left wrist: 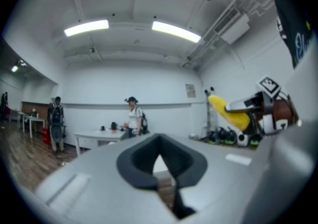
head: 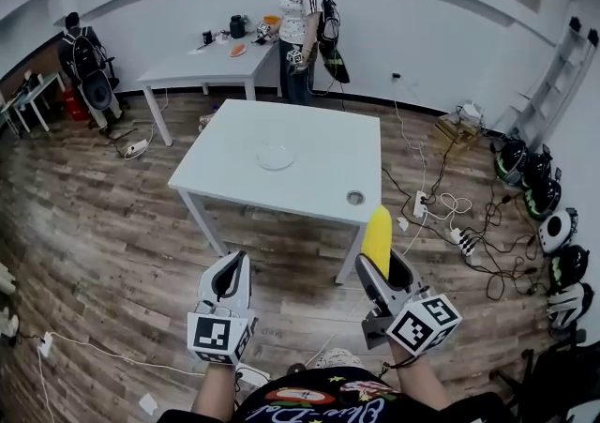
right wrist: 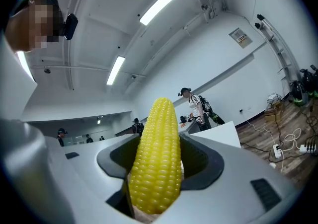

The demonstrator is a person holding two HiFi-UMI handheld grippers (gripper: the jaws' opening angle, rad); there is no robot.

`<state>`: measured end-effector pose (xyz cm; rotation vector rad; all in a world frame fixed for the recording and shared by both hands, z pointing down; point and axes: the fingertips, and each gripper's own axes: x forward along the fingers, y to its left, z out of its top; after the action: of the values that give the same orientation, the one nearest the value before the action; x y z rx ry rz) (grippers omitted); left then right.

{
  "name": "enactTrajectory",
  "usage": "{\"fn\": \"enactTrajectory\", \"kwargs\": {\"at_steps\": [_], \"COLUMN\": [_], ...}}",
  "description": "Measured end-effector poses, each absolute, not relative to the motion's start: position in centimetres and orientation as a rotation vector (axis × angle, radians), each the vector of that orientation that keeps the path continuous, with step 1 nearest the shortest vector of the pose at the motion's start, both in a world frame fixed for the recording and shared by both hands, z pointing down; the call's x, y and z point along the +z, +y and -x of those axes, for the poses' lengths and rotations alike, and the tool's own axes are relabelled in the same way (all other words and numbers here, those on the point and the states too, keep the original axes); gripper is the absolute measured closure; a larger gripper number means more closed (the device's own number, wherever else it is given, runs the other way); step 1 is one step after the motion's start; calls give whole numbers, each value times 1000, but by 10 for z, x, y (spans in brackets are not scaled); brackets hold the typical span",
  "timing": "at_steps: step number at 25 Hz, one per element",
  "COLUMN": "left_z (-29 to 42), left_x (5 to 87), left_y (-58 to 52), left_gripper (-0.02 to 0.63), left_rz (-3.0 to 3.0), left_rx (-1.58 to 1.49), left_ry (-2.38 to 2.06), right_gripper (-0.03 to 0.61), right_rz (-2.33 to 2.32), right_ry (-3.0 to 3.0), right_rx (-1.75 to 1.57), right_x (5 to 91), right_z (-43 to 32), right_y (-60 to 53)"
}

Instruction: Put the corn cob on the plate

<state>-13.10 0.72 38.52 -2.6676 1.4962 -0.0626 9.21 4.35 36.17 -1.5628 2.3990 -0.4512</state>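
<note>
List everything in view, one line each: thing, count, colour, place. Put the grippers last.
corn cob: 1, yellow, upright between the right gripper's jaws
plate: 1, clear, middle of the near table
near table: 1, white, centre of the room
far table: 1, white, by the back wall, small items on it
person: 1, striped top and dark cap, standing at the far table
helmets: several, dark and white, on the floor along the right wall
cables: several, white and black, on the floor right of the near table
floor: wood, brown
left gripper: 1, white, jaws together, empty
right gripper: 1, grey, jaws closed on the corn cob
</note>
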Motion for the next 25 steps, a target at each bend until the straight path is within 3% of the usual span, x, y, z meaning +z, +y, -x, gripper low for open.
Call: {"fn": "enactTrajectory", "kwargs": {"at_steps": [25], "left_z": [89], "left_x": [372], "left_y": [-275], "left_gripper": [626], "left_rz": [2521], "left_rx": [-52], "left_ry": [1683], "right_gripper": [318], "right_rz": [1352], "right_ry": [2598], "right_rx": [-466], "right_x": [372], "right_z": [-120], "right_y": [-278]}}
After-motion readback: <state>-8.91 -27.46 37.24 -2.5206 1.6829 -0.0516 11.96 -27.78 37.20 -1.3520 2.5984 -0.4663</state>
